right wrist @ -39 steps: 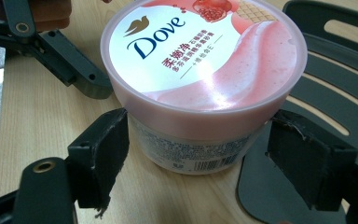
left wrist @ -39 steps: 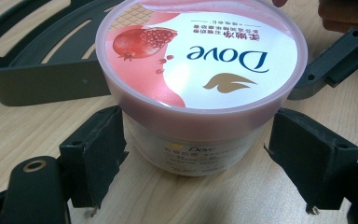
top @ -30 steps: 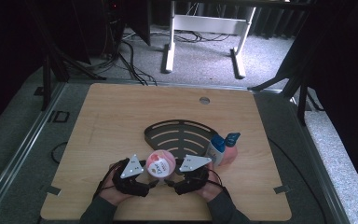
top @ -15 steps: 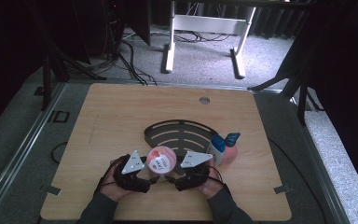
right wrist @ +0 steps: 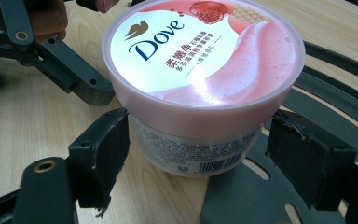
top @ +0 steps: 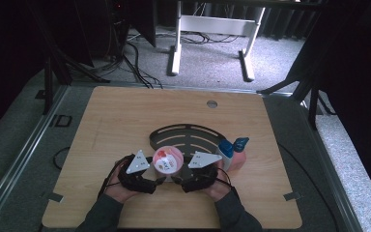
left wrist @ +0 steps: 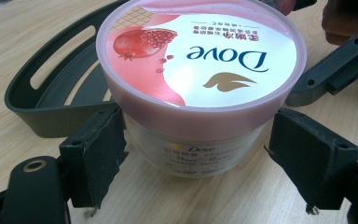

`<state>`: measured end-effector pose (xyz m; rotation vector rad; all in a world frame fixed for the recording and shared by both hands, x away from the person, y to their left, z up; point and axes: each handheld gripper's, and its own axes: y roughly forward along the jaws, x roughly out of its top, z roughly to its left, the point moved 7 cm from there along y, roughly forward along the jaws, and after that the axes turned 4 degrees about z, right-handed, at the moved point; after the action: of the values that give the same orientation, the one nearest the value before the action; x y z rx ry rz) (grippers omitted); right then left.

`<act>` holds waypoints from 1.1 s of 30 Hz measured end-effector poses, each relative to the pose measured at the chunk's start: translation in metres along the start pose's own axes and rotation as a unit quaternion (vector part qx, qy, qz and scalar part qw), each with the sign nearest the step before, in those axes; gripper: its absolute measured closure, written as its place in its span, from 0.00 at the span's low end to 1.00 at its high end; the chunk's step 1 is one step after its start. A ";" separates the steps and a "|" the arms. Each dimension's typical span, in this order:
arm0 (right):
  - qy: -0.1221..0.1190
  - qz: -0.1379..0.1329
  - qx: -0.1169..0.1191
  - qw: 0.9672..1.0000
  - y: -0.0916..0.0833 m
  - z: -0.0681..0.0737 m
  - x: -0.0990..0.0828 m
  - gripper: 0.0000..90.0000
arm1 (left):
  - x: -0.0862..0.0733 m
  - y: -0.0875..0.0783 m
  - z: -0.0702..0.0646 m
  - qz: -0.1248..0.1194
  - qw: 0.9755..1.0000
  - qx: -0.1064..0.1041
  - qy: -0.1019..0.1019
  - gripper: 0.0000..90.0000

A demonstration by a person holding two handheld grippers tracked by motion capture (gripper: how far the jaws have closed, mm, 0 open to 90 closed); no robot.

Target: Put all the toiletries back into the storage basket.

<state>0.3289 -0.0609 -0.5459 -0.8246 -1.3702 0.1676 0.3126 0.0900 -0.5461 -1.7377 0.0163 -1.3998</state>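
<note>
Pink-lidded Dove tub (top: 167, 161) upright at near edge of black slotted tray (top: 187, 138), half on wood, half over tray. Left gripper (left wrist: 193, 158) and right gripper (right wrist: 196, 158) flank it from opposite sides, jaws wide open, pads just beside tub wall, gripping nothing. Tub dead centre between both, equally near.

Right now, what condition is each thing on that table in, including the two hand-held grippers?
Dove jar: upright, pink lid on, standing at the black rack's edge between both sets of jaws.
Left hand-held gripper: open, jaws either side of the jar; one pad touches, the other stands off.
Right hand-held gripper: open, jaws flanking the jar, gap on one side.
Black rack: lying flat, nothing in its far part.
Blue-capped bottle: upright, cap on.
</note>
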 end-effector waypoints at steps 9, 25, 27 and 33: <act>0.002 -0.004 -0.005 1.000 0.002 -0.004 0.006 0.24 | 0.004 -0.002 0.006 -0.004 1.000 0.006 0.000 0.21; 0.007 -0.012 -0.014 1.000 0.002 -0.015 0.014 0.25 | 0.014 0.000 0.017 -0.006 1.000 0.009 0.006 0.21; 0.009 -0.012 -0.015 1.000 0.002 -0.015 0.014 0.25 | 0.015 0.001 0.018 -0.003 1.000 0.009 0.009 0.21; 0.014 -0.015 -0.018 1.000 0.003 -0.020 0.014 0.25 | 0.020 0.004 0.022 0.001 1.000 0.009 0.015 0.21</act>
<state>0.3515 -0.0593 -0.5356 -0.8336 -1.3623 0.1074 0.3393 0.0910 -0.5329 -1.7025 0.0210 -1.4201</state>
